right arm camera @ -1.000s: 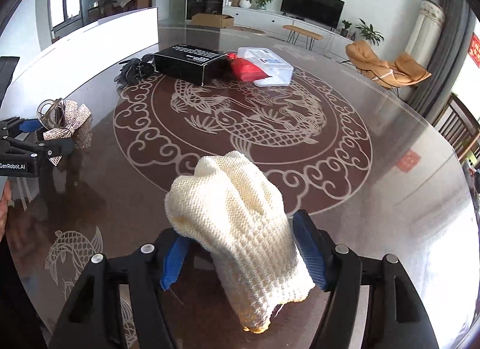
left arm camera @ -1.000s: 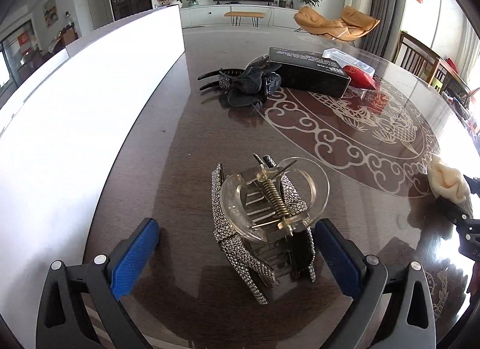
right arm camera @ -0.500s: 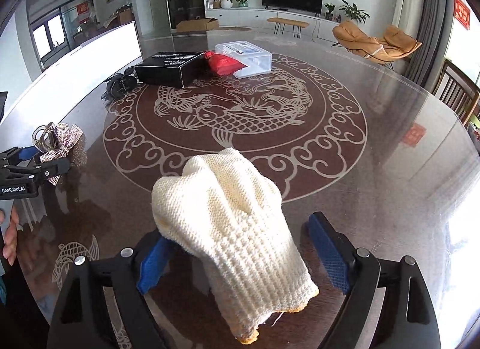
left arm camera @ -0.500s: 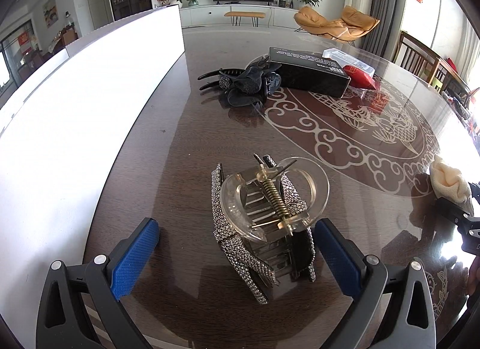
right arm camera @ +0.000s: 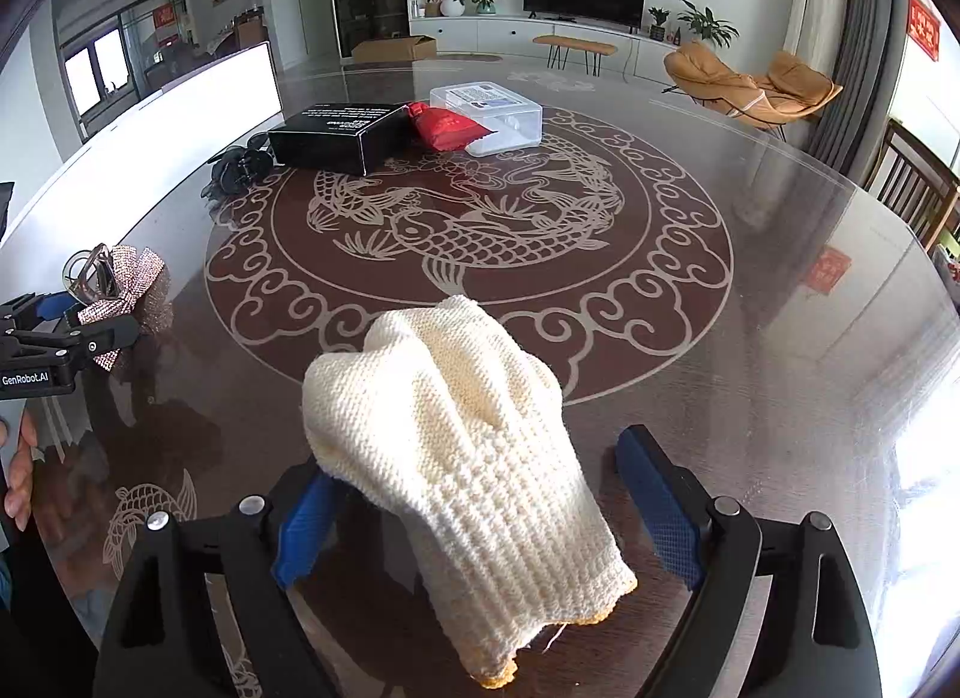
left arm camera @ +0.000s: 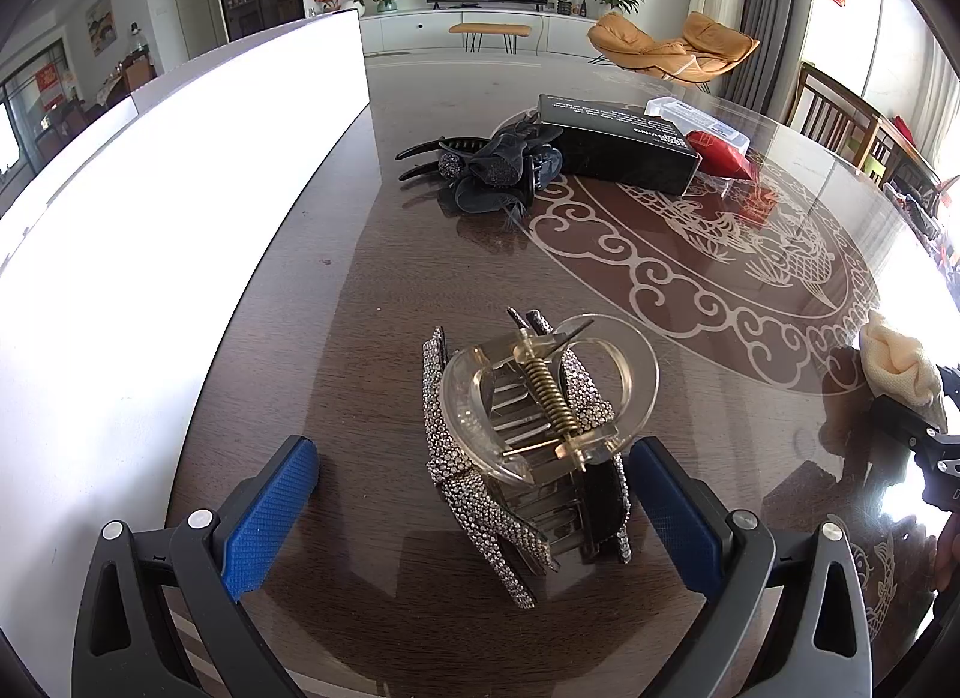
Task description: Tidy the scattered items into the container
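Both wrist views look steeply down, close, sharing the table [left arm camera: 372,302].

a soft cream knitted glove [right arm camera: 462,458] lies in a hump on the dark shiny table. a see-through hair clip [left arm camera: 540,398] sits on top of a sparkly bow clip [left arm camera: 474,494]. far back lie a black flower clip [left arm camera: 486,173], a black box [left arm camera: 618,143], a red pouch [left arm camera: 720,155] and a clear box [right arm camera: 489,116].

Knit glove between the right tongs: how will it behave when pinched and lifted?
The knit glove is slumped in soft folds, so it is probably floppy and will drape off the right tongs. The open ribbed weave suggests it is light and compressible, needing a deep close. On the glossy table it likely slides if nudged.
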